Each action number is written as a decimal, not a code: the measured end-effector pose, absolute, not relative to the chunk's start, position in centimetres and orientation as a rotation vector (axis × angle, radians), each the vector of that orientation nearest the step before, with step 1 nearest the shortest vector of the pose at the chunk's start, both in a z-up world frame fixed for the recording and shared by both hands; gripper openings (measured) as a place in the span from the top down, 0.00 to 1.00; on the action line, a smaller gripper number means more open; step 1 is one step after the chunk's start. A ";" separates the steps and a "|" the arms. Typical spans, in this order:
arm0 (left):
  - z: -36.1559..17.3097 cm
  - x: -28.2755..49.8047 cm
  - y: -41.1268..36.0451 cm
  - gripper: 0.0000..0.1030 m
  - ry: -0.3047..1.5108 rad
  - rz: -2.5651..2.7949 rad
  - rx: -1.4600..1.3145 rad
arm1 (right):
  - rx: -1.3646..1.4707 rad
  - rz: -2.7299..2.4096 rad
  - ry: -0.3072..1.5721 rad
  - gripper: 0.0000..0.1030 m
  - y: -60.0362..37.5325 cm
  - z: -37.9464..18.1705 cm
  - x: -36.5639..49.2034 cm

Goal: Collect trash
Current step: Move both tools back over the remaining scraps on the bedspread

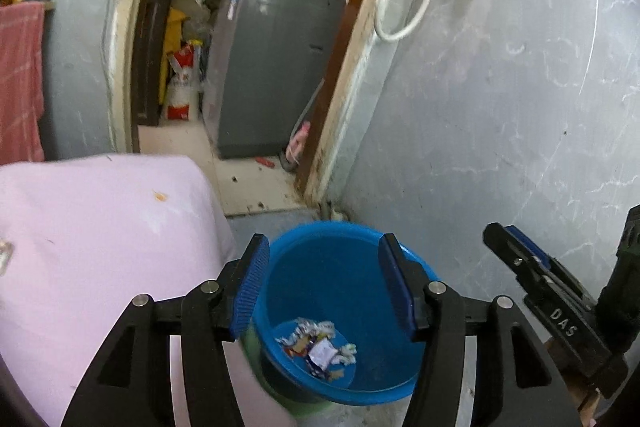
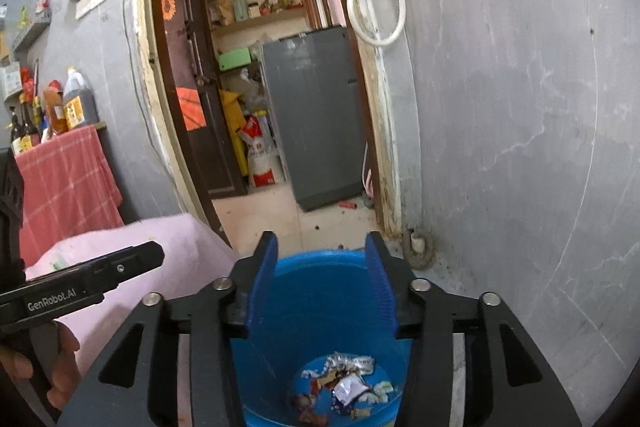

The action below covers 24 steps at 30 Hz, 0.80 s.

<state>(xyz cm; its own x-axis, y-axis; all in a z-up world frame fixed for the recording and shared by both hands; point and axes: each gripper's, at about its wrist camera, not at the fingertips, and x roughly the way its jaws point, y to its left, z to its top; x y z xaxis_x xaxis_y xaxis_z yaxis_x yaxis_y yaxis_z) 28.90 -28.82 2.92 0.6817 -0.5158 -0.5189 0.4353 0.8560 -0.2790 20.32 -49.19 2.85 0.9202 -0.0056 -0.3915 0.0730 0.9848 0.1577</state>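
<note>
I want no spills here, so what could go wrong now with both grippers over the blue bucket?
1. The left gripper and right gripper, both open and empty, hang close together; they might collide.
2. Either could knock the blue bucket, tipping out the wrappers.
3. The pink cloth beside the bucket could snag the fingers.

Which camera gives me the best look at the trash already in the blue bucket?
Left wrist view: the wrappers lie in the open between the spread fingers on the blue bucket floor. Right wrist view shows the same pile low in frame, near the edge.
</note>
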 end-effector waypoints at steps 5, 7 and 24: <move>5.6 27.4 -25.8 0.26 0.522 -0.493 -0.150 | 0.152 -0.009 0.342 0.48 -47.3 5.6 19.7; 6.6 26.5 -24.3 0.23 0.478 -0.466 -0.147 | 0.148 0.004 0.322 0.44 -46.5 6.4 19.4; 11.1 22.2 -13.3 0.02 0.298 -0.249 -0.115 | 0.152 0.113 0.168 0.00 -38.7 11.1 17.7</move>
